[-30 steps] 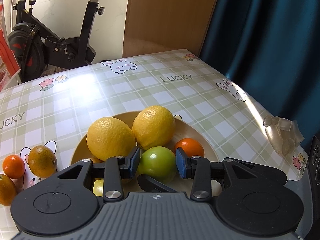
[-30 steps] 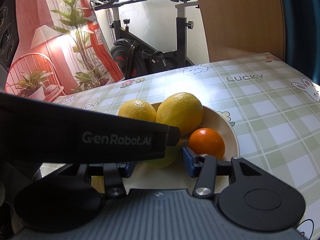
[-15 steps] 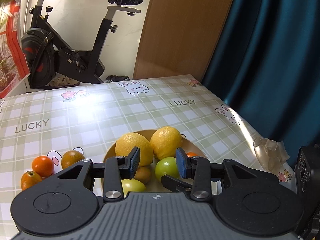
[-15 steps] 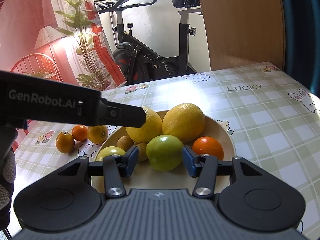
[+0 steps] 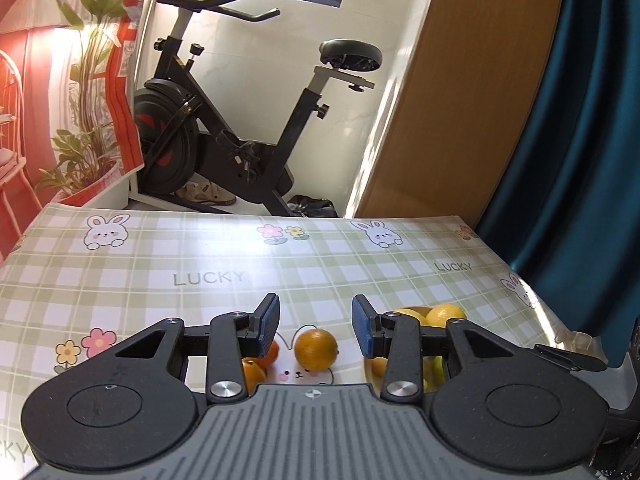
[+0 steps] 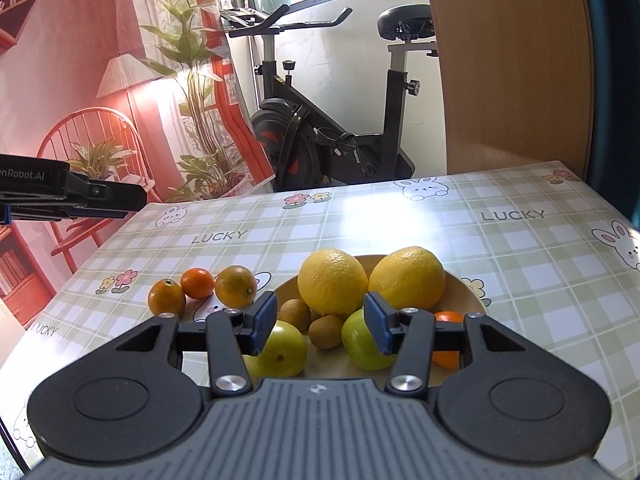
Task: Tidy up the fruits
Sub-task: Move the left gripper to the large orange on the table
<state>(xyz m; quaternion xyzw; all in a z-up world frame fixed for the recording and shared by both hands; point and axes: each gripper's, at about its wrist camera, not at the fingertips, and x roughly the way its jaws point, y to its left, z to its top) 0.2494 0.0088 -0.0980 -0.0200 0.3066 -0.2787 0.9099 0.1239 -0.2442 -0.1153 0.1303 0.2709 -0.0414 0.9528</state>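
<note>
Left gripper (image 5: pixel 315 324) jaws apart, nothing held, above three small oranges (image 6: pixel 236 291) on table (image 6: pixel 520 248) beside bowl (image 6: pixel 466 288). Right gripper (image 6: pixel 320 322) jaws apart, empty, over bowl fruit. Next: go down slow, nearest orange between pads, squeeze soft, lift, put in bowl.

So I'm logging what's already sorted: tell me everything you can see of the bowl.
The bowl is a shallow, round, beige dish, matte, possibly wood or ceramic. It sits upright on the checked tablecloth. It holds two lemons, two green fruits, two small brown fruits and an orange. Three oranges lie on the cloth left of it. Neither gripper touches it.
</note>
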